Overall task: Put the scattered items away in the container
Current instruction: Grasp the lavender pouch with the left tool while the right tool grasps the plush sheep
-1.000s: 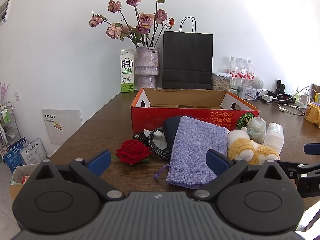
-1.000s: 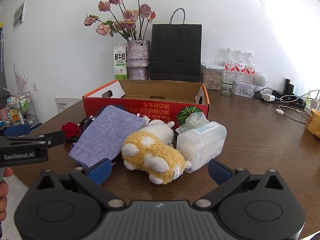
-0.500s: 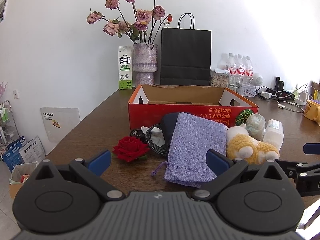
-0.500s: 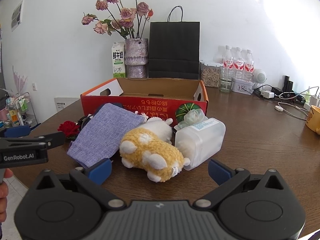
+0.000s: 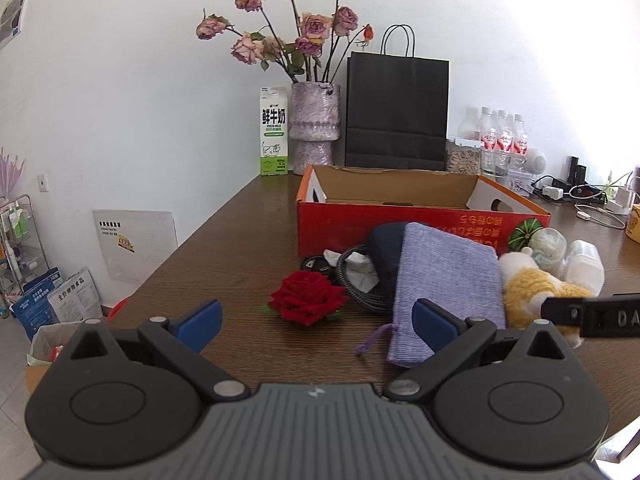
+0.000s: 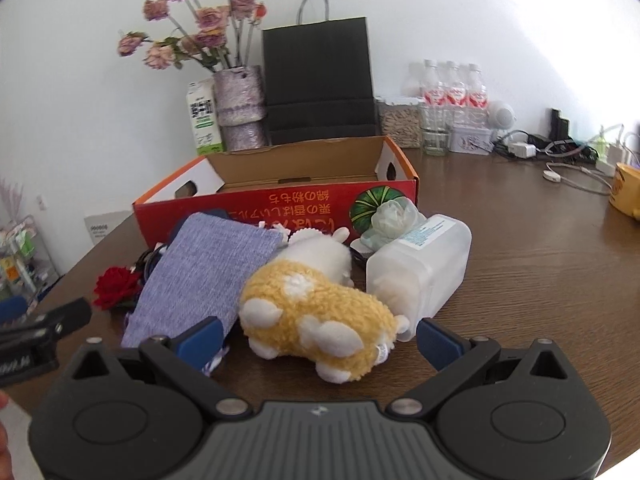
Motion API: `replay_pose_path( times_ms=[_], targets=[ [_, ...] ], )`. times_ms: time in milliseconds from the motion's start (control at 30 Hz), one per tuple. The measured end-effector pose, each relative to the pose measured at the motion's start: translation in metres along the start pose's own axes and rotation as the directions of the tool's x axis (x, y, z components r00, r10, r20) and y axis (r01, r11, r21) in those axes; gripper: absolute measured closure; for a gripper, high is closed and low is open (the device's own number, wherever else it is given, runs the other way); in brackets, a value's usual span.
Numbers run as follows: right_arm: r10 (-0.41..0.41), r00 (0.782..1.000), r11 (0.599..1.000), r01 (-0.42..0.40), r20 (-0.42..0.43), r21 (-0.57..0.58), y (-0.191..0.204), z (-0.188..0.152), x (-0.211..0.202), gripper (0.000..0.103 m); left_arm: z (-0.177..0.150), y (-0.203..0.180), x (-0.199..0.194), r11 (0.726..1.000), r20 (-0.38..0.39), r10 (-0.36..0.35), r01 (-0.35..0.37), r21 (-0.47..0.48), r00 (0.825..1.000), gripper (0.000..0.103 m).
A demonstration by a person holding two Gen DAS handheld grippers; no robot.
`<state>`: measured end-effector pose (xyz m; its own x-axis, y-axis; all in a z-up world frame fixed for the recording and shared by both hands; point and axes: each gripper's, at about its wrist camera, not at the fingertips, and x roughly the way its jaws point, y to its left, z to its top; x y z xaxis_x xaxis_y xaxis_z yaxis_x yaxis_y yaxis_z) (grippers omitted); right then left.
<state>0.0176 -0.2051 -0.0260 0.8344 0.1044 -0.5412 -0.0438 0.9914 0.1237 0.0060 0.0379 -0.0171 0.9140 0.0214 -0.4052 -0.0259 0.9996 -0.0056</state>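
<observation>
Box (image 6: 280,204) stands empty at the back of the counter (image 6: 520,280), its front wall crowded by pouch (image 6: 208,276), plush (image 6: 316,308), jar (image 6: 424,264) and rose (image 5: 306,296); both sets of fingers gape, holding nothing, so closing on the plush could catch the pouch or roll the jar

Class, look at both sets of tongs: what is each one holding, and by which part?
Nothing is held. The left tongs and right tongs are both open, with the plush toy lying loose on the table.

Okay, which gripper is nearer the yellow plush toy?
Right. The right gripper sits open just before the plush toy; the left gripper faces the red rose, further left.
</observation>
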Motion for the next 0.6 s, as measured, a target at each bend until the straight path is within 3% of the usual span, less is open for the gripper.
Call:
replay_pose_path(
  times_ms=[167,367,600],
  targets=[
    [-0.091,0.996,0.994,0.091,-0.005,0.053,0.014,0.008,0.019,0.000,-0.004,0.019,0.007,1.000,-0.014,-0.005,0.004,-0.017,1.000,0.000],
    [-0.146,0.988,0.986,0.149,-0.052,0.069,0.020,0.010,0.041,0.000,-0.007,0.032,0.013,0.999,-0.026,-0.008,0.008,-0.035,1.000,0.000],
    [-0.119,0.992,0.988,0.122,-0.042,0.099,0.009,0.007,0.047,0.004,-0.007,0.028,0.014,0.999,-0.041,-0.007,0.005,-0.033,0.999,0.000]
  ],
)
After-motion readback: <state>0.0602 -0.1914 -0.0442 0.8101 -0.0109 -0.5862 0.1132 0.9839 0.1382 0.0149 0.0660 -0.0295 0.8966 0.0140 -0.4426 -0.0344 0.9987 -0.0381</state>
